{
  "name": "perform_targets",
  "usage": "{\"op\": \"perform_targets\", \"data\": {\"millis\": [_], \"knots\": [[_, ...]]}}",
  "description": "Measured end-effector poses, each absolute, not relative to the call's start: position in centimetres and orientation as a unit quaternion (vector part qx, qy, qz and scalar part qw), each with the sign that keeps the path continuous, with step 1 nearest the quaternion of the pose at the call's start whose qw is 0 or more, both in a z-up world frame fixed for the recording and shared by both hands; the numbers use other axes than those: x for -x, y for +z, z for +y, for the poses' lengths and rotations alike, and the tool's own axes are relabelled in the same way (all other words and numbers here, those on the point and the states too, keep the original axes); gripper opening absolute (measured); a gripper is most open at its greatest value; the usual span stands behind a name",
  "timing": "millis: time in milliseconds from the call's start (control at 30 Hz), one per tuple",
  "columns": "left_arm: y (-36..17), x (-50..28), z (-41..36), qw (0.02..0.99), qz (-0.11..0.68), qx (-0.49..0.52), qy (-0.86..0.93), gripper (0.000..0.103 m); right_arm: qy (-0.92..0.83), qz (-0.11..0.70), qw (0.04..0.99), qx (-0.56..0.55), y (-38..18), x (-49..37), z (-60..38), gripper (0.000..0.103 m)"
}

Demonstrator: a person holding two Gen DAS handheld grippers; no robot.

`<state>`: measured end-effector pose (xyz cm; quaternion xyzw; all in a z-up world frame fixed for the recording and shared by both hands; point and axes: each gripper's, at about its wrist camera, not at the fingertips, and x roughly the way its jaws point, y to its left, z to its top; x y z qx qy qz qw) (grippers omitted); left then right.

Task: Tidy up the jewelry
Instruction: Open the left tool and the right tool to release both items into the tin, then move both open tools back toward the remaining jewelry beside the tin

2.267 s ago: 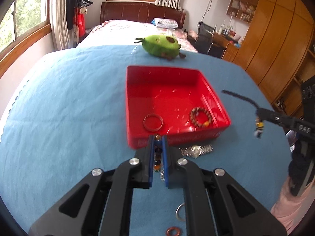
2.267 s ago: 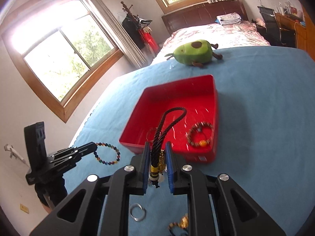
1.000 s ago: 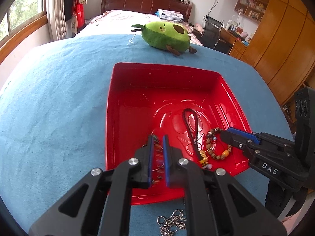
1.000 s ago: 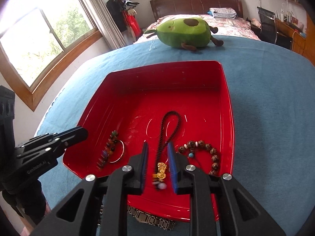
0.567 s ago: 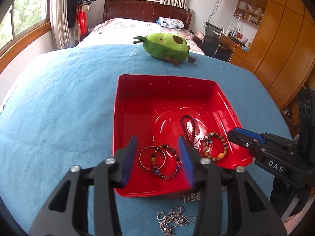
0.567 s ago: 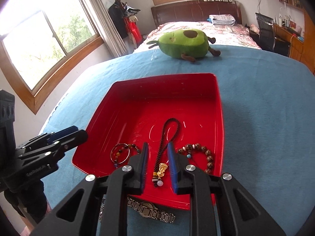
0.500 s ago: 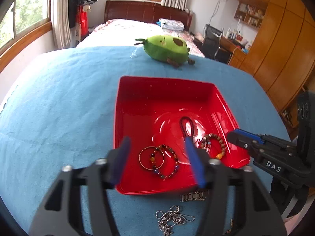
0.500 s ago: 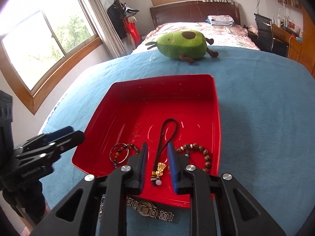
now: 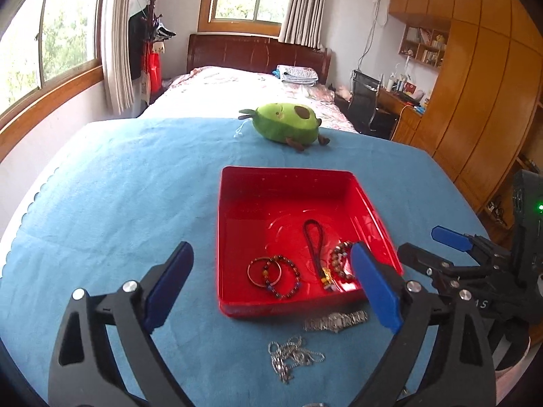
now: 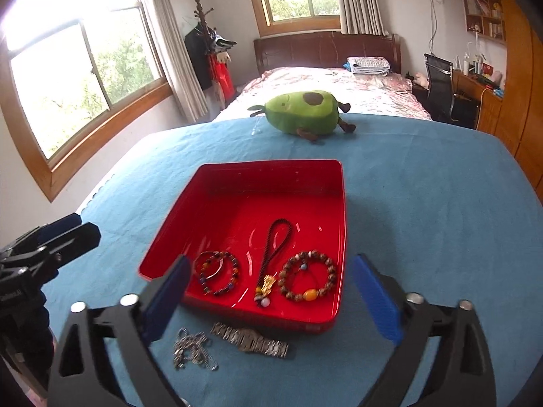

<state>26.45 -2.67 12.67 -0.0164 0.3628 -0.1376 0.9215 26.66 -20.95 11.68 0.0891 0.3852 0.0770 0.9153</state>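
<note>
Glossy red plastic tray, smooth w/ light glints on its floor, sits on a matt blue cloth w/ a fine towel-like nap, ahead of both grippers. Inside: polished wood-look bead bracelet, glassy multicolour bead bracelet w/ a thin shiny metal bangle, and a dark braided cord w/ a gold-tone charm. Just short of the tray's near wall: brushed-metal link watch and a bright metal chain. Beyond the tray, soft green plush avocado toy. Grippers: matt black plastic frames, blue matt pads, shiny metal screw heads. Varnished wood wardrobe at right.
</note>
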Motion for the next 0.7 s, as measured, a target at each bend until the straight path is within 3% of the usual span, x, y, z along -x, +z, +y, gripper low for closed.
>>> {"op": "perform_targets", "data": {"millis": [300, 700], "knots": [[11.7, -21.6, -1.9, 0.907, 0.390, -0.017, -0.155, 0.093, 0.102, 0.405, 0.905, -0.078, 10.8, -22.0, -20.5, 0.098], [4.0, -17.0, 0.0, 0.866, 0.470, -0.033, -0.165, 0.093, 0.145, 0.460, 0.871, -0.092, 5.7, -15.8, -20.6, 0.098]]}}
